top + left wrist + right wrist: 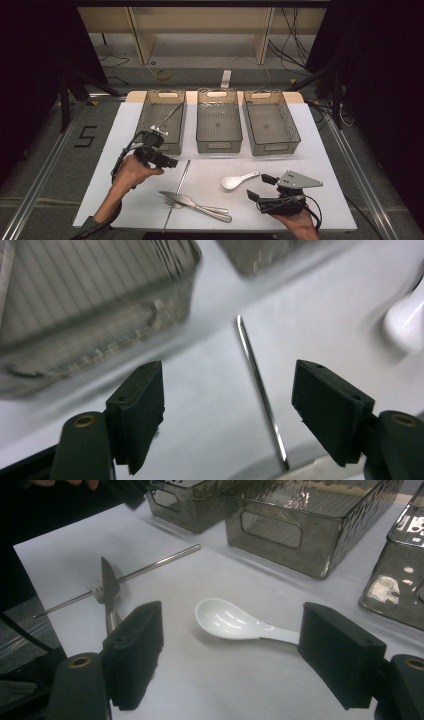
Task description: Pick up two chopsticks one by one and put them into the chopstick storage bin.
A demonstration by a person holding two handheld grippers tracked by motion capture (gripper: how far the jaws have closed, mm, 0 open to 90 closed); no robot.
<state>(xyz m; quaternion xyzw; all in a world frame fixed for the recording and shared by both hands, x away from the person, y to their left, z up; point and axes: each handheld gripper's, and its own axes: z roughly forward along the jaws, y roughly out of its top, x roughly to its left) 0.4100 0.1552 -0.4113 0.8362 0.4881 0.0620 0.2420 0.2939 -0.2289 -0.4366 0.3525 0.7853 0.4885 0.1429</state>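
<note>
My left gripper [164, 151] is open just in front of the left bin [161, 122]. In the left gripper view a thin metal straw [257, 385] lies on the white mat between the open jaws of that gripper [227, 410]. My right gripper [259, 187] is open near the front right, facing a white ceramic spoon [239, 180]. In the right gripper view the spoon [230, 622] lies bowl up just beyond this gripper [230, 655], with nothing between the jaws. A knife [187, 201] lies across a fork [172, 203] at the front centre, beside the straw [179, 185].
Three translucent grey bins stand in a row at the back of the white mat [320, 165]: left, middle [218, 122] and right [270, 122]. The left bin holds a thin metal rod [170, 116]. The mat's front edge is close to both hands.
</note>
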